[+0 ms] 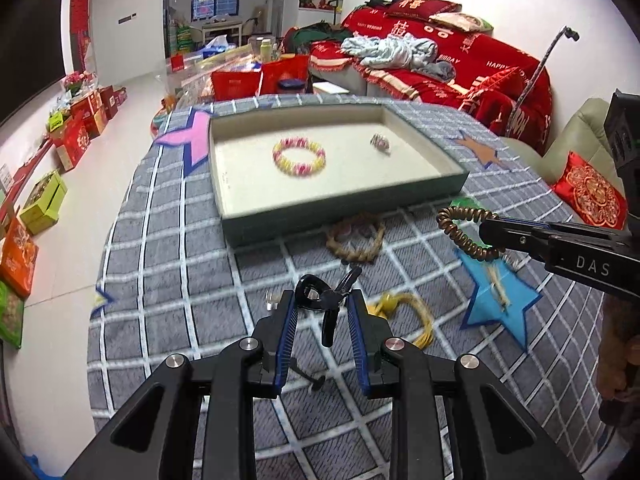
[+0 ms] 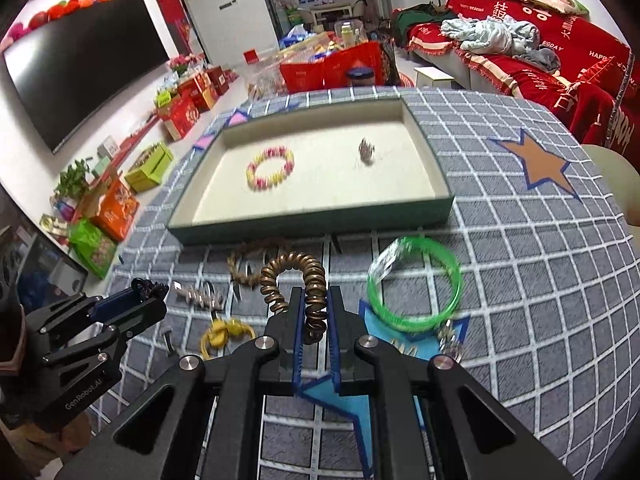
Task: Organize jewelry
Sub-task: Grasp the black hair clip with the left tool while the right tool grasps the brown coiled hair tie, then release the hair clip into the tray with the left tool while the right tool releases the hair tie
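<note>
My left gripper [image 1: 322, 300] is shut on a black hair clip [image 1: 316, 298], lifted a little above the grey checked tablecloth. Over at the right, my right gripper [image 1: 486, 232] is shut on a brown spiral hair tie [image 1: 456, 228]. The right wrist view shows that gripper [image 2: 316, 298] pinching the hair tie [image 2: 298, 270], whose loop arches up and left of the fingers. The left gripper [image 2: 154, 296] shows at the left there. Beyond both stands a green tray [image 1: 340, 216] [image 2: 312, 228] holding a pink and yellow bead bracelet [image 1: 299, 157] [image 2: 270, 168] and a small ring [image 1: 380, 142] [image 2: 366, 150].
On the cloth lie a braided tan bracelet [image 1: 354, 240] [image 2: 248, 266], a yellow cord piece [image 1: 404, 312] [image 2: 224, 336], a green bangle [image 2: 414, 284] and a small silver piece [image 2: 200, 296]. A blue star patch [image 1: 500, 300] marks the cloth. A red sofa [image 1: 460, 60] stands behind.
</note>
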Demonstrator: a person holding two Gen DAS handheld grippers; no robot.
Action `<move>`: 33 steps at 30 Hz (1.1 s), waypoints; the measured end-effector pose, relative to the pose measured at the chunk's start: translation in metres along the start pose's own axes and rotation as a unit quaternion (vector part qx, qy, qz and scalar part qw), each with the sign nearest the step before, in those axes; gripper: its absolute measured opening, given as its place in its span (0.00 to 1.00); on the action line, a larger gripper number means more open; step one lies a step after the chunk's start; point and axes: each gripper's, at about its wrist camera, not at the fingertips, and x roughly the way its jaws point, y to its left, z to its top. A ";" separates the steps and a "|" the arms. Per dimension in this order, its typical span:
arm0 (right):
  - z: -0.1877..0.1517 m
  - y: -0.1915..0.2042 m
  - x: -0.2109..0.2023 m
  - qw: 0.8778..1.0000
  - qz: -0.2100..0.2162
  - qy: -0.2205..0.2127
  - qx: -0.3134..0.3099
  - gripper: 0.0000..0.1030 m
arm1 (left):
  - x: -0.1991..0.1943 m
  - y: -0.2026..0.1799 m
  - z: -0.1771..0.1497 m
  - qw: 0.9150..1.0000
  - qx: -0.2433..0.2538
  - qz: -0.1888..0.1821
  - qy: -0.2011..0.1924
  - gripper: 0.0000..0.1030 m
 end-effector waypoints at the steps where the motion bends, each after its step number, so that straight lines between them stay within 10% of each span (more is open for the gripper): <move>1: 0.006 -0.002 -0.001 1.000 0.002 -0.005 0.003 0.11 | -0.001 0.000 0.006 1.000 0.002 0.001 -0.006 0.42; 11: 0.060 -0.021 0.020 0.999 0.015 -0.018 0.035 0.11 | 0.019 0.009 0.066 0.999 0.002 0.027 -0.040 0.42; 33: 0.112 -0.052 0.134 0.997 -0.011 0.042 0.066 0.11 | 0.145 0.040 0.119 0.995 -0.032 0.059 0.076 0.42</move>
